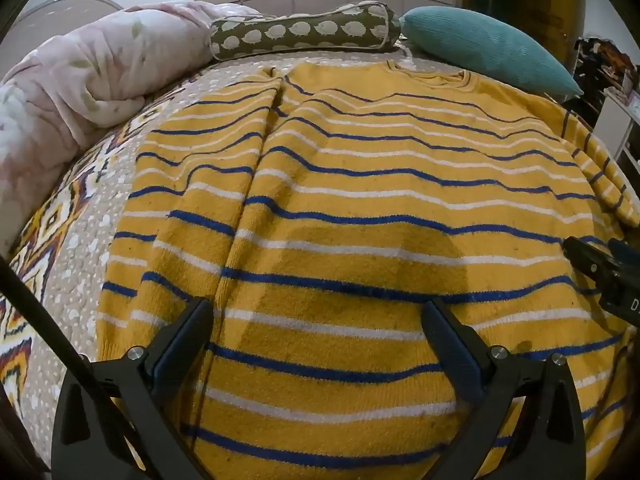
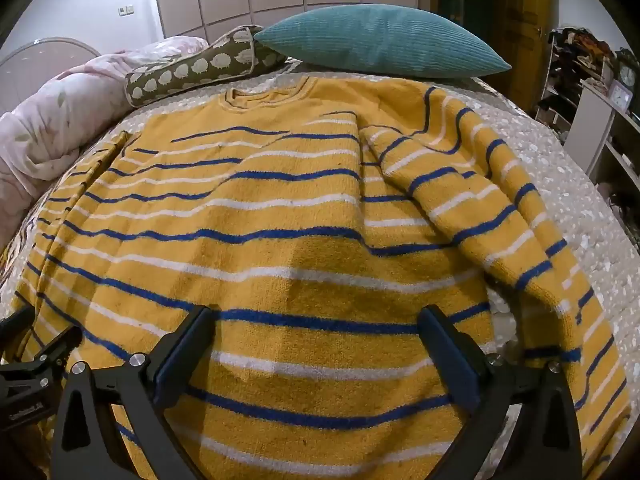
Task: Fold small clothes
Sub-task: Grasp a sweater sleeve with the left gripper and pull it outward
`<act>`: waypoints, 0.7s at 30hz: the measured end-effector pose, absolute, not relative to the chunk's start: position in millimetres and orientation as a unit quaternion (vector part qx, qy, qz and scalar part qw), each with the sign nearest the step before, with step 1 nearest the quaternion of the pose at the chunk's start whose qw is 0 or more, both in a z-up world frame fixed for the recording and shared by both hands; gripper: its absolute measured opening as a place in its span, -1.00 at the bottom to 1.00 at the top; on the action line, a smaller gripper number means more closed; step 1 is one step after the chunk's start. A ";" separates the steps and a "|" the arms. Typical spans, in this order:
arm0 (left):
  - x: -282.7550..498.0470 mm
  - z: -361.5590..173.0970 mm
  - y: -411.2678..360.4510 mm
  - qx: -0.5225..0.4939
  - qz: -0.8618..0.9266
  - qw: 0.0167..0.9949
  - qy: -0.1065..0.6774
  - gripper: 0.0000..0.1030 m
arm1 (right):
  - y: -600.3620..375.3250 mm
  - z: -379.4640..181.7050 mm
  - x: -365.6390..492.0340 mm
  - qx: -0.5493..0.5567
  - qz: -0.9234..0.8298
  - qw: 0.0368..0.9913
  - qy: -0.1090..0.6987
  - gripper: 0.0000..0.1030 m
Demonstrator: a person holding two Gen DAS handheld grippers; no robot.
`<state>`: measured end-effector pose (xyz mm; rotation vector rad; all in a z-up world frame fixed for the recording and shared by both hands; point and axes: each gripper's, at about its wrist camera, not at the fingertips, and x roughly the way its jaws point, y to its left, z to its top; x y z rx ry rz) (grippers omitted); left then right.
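Note:
A yellow sweater [image 1: 360, 184] with blue and white stripes lies spread flat on the bed, collar at the far end. Its left sleeve [image 1: 188, 200] lies alongside the body. In the right wrist view the sweater [image 2: 256, 216] fills the middle, and its right sleeve [image 2: 500, 208] runs down along the right side. My left gripper [image 1: 318, 312] hovers open above the lower left part of the body, nothing between its fingers. My right gripper [image 2: 316, 320] hovers open above the lower right part, also with nothing in it. Part of each gripper shows at the edge of the other's view.
A teal cushion [image 2: 380, 44], a brown patterned bolster [image 1: 304, 34] and a bunched pink duvet [image 1: 80, 80] lie at the bed's far end and left. A patterned bedspread [image 1: 52, 240] covers the bed. Shelves [image 2: 592, 92] stand to the right.

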<state>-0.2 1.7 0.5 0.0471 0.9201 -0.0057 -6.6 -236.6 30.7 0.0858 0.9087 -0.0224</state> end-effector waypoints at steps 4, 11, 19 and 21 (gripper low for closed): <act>0.7 0.9 2.0 0.025 0.001 0.894 0.447 1.00 | -236.1 30.8 -6.9 0.037 -0.013 0.899 0.436 1.00; -5.0 3.8 8.2 0.022 -0.005 0.901 0.433 1.00 | -228.7 30.6 -9.8 0.003 -0.030 0.900 0.436 1.00; -33.4 41.2 16.3 -0.013 -0.071 0.893 0.443 -0.46 | -231.0 32.2 -9.0 0.008 -0.029 0.899 0.436 1.00; -50.3 69.2 37.6 -0.042 -0.096 0.905 0.413 -0.19 | -228.0 32.3 -9.3 0.009 -0.031 0.899 0.436 1.00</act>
